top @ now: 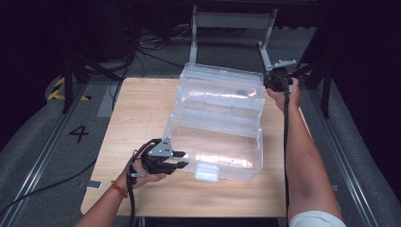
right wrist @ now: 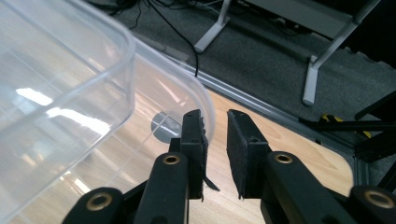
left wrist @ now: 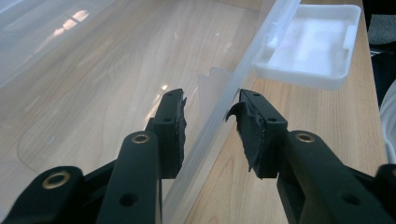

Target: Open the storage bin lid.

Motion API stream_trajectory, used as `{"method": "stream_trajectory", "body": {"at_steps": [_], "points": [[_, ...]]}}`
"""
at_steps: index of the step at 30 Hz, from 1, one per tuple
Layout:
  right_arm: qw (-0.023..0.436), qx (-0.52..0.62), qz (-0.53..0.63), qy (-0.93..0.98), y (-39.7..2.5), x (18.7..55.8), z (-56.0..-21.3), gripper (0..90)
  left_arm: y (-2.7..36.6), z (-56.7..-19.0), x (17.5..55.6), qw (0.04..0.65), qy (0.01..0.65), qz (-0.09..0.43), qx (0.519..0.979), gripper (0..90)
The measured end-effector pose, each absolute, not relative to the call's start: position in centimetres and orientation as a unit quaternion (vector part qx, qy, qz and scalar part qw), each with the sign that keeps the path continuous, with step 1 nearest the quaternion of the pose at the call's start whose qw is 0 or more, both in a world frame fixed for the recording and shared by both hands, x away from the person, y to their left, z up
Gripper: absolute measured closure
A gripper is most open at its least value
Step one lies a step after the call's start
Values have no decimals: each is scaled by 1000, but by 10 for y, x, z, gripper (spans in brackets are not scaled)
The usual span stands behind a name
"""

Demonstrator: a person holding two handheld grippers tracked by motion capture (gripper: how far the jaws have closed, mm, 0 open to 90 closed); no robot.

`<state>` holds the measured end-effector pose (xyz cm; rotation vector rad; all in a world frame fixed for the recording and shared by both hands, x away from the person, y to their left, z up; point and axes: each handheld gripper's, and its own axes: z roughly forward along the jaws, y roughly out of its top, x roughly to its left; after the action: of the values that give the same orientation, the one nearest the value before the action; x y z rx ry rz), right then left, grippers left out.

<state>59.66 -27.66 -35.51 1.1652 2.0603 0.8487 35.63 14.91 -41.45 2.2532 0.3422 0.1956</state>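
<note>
High view, bin: a clear plastic storage bin (top: 220,127) lay on the wooden table (top: 142,109), its lid (top: 222,87) swung up at the far side, so the landmark for every place here was this bin.
High view, left gripper: the left gripper (top: 178,159) sat at the bin's near left corner, beside the white latch (top: 207,172) on the near wall, apparently to steady the bin from the front.
High view, right gripper: the right gripper (top: 273,81) was at the lid's far right corner, the forearm stretched along the bin's right side; probably it was there to guide the lid. Its jaw spacing could not be told from here.
Left gripper view, jaws: the jaws stood spread, one inside the bin and one outside, straddling the near rim (left wrist: 219,116) with gaps on both sides, so nothing was pinched yet.
Left gripper view, extra: the latch (left wrist: 310,44) hung outward just past the jaws, a detail too small to read from above.
Right gripper view, jaws: the jaws were narrowly parted around the lid's curved edge (right wrist: 205,109), which passed between them; whether the pads actually pressed it I cannot tell.
Right gripper view, extra: grey floor and metal frame legs (right wrist: 322,56) lay beyond the bin's far edge.
</note>
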Motion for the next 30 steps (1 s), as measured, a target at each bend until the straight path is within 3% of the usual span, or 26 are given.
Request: {"method": "stream_trajectory", "body": {"at_steps": [4,6,14,30], "points": [[323,440,314,777,-285,590,-346,757,143,-415,355,411,137,81,897,634],[327,439,317,774,-291,585,-341,748,137,-416,355,382,133,102,909,638],[337,424,332,772,-307,560,-327,701,133,-416,356,393,135,96,904,652],[327,344,353,806,-296,490,-303,650,123,-413,359,390,143,117,902,658]]}}
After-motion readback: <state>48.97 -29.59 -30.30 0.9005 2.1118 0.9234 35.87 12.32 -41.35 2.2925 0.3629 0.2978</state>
